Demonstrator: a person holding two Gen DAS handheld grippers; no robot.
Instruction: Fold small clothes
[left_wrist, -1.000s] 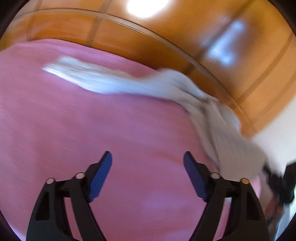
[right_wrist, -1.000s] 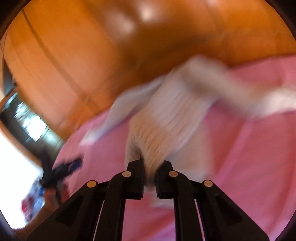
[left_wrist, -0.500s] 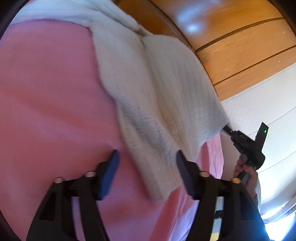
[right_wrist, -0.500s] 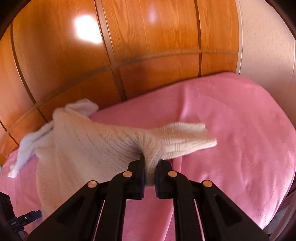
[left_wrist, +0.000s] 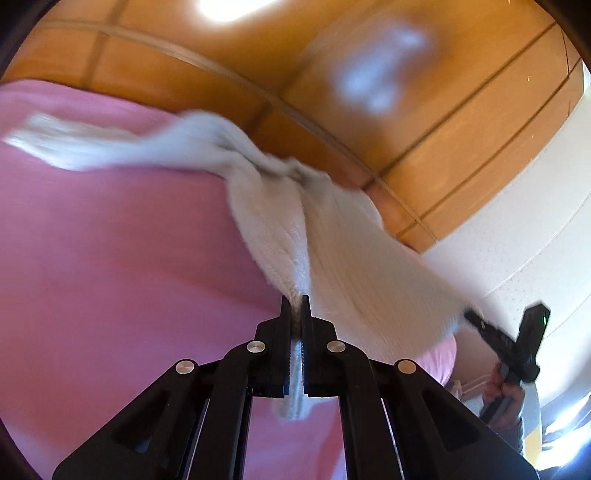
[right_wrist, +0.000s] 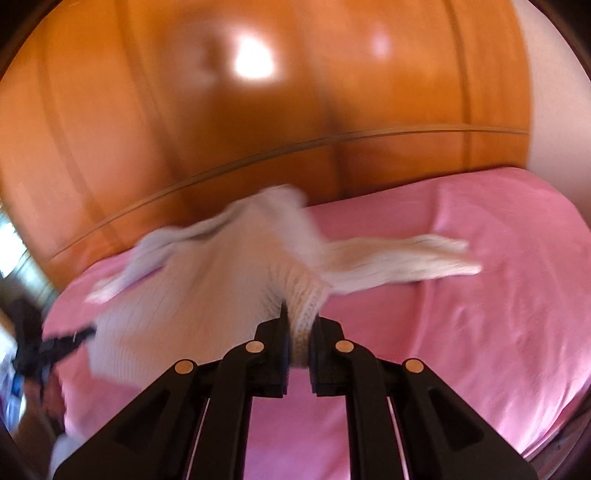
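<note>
1. The left gripper (left_wrist: 294, 299) has its fingers pressed together on a thin edge of the white knitted sweater (left_wrist: 332, 236); a strip of the knit passes between the jaws and comes out toward the camera.
2. The right gripper (right_wrist: 298, 314) is also pinching the sweater (right_wrist: 207, 291); here a thicker, bunched roll of the knit fills the gap, so the jaws stand a little more apart.
3. The sweater is over the pink bed cover (left_wrist: 110, 258), near the far side by the wooden headboard (right_wrist: 258, 110). It seems partly lifted, but the blur does not let me tell how much of it touches the cover.
4. One sleeve (right_wrist: 406, 258) reaches out to the right in the right camera view, and the other sleeve (left_wrist: 74, 147) to the far left in the left camera view.
5. I judge that the two holds are at two points of one edge, so that the body hangs wide and can be laid flat before any fold.
6. Folding itself looks not yet begun; the cloth is wrinkled at the middle.
</note>
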